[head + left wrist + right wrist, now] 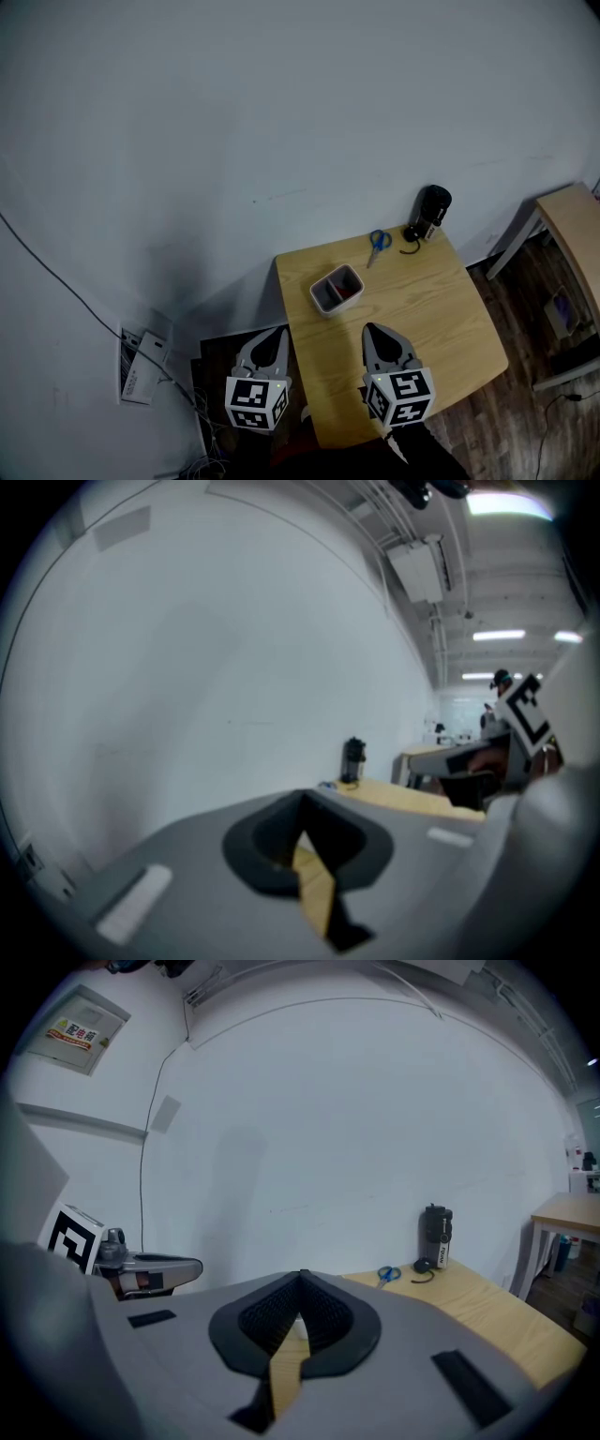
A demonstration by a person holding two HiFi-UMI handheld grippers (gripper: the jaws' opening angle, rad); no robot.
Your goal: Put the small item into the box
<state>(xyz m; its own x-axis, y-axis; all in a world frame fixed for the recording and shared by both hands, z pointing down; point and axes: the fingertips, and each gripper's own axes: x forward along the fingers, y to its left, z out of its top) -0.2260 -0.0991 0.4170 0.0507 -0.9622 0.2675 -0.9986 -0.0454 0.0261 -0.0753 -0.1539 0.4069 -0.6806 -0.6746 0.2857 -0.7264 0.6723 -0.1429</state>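
Observation:
A small wooden table (441, 309) carries a pale open box (336, 289) with something red inside. Behind it lie blue scissors (378, 242) and a small black item with a cord (411, 234), next to a black bottle (432, 210). My right gripper (369, 328) hovers over the table's near part, just short of the box, shut and holding nothing. My left gripper (279, 331) hangs off the table's left edge, also shut and empty. The right gripper view shows the scissors (384, 1274), the black item (422, 1266) and the bottle (437, 1237) far ahead.
A second wooden table (574, 225) stands at the right over dark plank flooring. Cables and a white device (141, 366) lie on the floor at the left. A plain wall rises behind the table. In the left gripper view the bottle (353, 759) stands at the table's far end.

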